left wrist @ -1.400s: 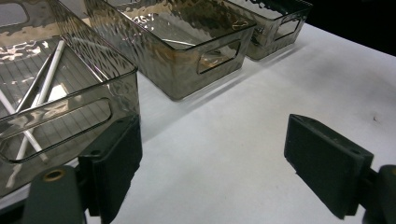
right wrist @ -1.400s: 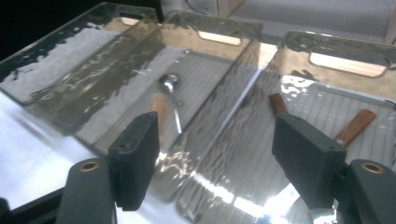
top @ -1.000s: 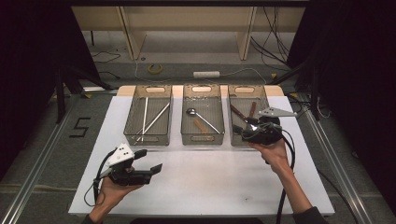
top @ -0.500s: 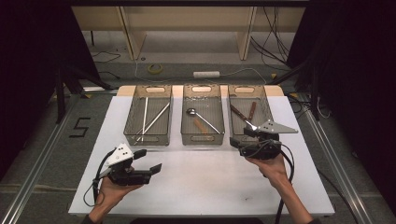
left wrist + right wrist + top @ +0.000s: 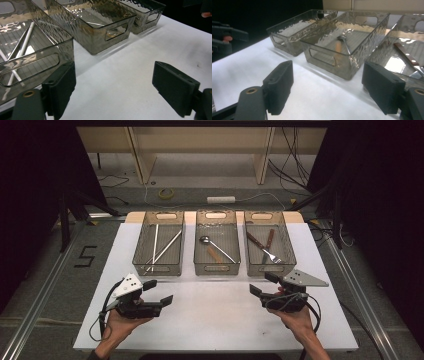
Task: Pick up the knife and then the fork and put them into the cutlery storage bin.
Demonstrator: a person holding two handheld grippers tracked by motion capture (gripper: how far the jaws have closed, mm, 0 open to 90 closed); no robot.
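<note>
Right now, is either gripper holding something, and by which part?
Nothing is held. The left gripper and the right gripper are both open over the white table.

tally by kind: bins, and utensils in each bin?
Bins: 3 (left, middle, right)
White sticks, left bin: 2
Spoons, middle bin: 2
Brown-handled utensils, right bin: 2
Total: 3 bins, 6 utensils

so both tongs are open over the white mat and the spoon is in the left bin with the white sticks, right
Not quite. The spoon lies in the middle bin, as the high view shows; the left bin holds just the white sticks. The rest stands: the left tongs and right tongs are both open over the white mat.
</note>
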